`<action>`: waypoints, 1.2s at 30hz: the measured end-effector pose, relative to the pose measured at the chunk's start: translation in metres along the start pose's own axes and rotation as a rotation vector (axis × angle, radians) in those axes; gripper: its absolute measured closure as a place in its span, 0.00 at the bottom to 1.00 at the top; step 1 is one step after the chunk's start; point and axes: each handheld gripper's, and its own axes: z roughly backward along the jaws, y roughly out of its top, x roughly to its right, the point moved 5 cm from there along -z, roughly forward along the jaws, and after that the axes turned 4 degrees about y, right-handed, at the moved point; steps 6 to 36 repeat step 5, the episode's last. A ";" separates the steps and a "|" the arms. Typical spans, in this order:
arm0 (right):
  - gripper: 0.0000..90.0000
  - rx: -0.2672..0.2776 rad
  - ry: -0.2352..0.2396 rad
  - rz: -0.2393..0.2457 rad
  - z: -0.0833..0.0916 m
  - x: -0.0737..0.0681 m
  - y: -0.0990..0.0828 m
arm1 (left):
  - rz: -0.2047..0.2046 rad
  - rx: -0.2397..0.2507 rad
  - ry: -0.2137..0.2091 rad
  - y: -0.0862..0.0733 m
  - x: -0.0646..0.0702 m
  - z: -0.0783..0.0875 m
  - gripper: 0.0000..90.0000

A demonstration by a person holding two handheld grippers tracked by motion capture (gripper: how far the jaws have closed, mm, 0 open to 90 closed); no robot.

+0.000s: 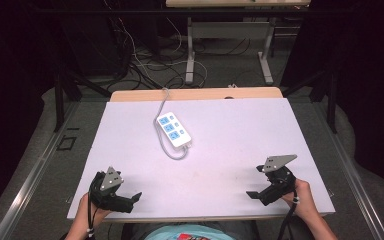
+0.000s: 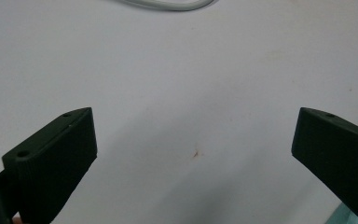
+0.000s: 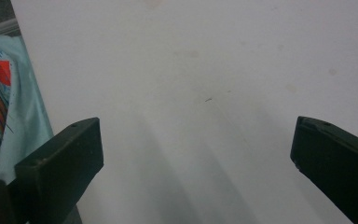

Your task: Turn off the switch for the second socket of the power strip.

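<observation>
A white power strip (image 1: 173,129) with blue sockets lies on the white table top (image 1: 230,150), towards the back and left of centre, its grey cable (image 1: 164,102) running off over the far edge. A loop of that cable (image 2: 168,4) crosses the top of the left gripper view. My left gripper (image 1: 130,199) rests near the front left corner, jaws wide apart and empty. My right gripper (image 1: 254,190) sits near the front right corner, also open with nothing between its jaws. Both grippers are well short of the power strip.
A wooden table edge (image 1: 195,94) shows behind the white board. Beyond it the floor holds tangled cables (image 1: 145,65) and the metal legs of another table (image 1: 190,55). The person's patterned shirt (image 3: 0,98) lies along the front edge.
</observation>
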 end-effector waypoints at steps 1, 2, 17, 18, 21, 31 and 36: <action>0.02 0.001 -0.002 -0.009 -0.001 -0.001 0.000 | 0.001 0.005 0.000 0.000 0.000 -0.001 0.00; 0.02 0.001 -0.002 -0.009 -0.001 -0.001 0.000 | 0.000 0.004 -0.002 0.000 0.000 -0.001 0.00; 0.02 0.001 0.003 -0.003 0.000 0.000 0.000 | -0.004 0.003 -0.001 0.000 -0.001 -0.002 0.00; 0.02 0.001 0.003 -0.003 0.000 0.000 0.000 | -0.004 0.003 -0.001 0.000 -0.001 -0.002 0.00; 0.02 0.001 0.003 -0.003 0.000 0.000 0.000 | -0.004 0.003 -0.001 0.000 -0.001 -0.002 0.00; 0.02 0.001 0.003 -0.003 0.000 0.000 0.000 | -0.004 0.003 -0.001 0.000 -0.001 -0.002 0.00; 0.02 0.001 0.003 -0.003 0.000 0.000 0.000 | -0.004 0.003 -0.001 0.000 -0.001 -0.002 0.00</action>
